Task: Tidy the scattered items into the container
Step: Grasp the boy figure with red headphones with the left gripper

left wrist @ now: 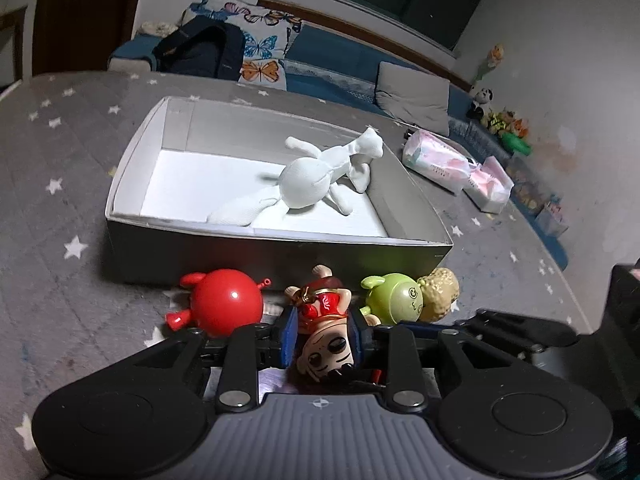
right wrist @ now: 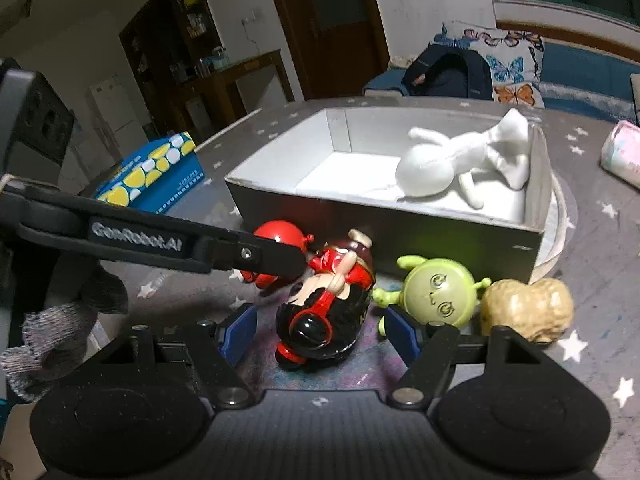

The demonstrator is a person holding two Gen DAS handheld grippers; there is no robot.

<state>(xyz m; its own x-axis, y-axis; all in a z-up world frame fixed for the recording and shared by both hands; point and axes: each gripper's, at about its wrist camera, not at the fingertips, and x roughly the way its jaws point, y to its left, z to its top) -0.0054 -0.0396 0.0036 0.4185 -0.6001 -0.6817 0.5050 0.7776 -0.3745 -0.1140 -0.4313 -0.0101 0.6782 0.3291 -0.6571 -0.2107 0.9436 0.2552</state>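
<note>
Here, left fingers (left wrist: 324,334) flank red-dressed doll (left wrist: 324,332); box (left wrist: 276,254) behind.

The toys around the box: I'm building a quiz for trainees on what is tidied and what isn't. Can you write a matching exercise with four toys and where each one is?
Toys:
1. white plush doll
2. red ball toy
3. big-headed figurine
4. peanut toy

Places:
A. on the cloth, leaning against the green toy
B. inside the box
C. between the fingers of the left gripper
D. on the cloth at the left end of the row

Pairs: 1-B, 2-D, 3-C, 4-A
</note>
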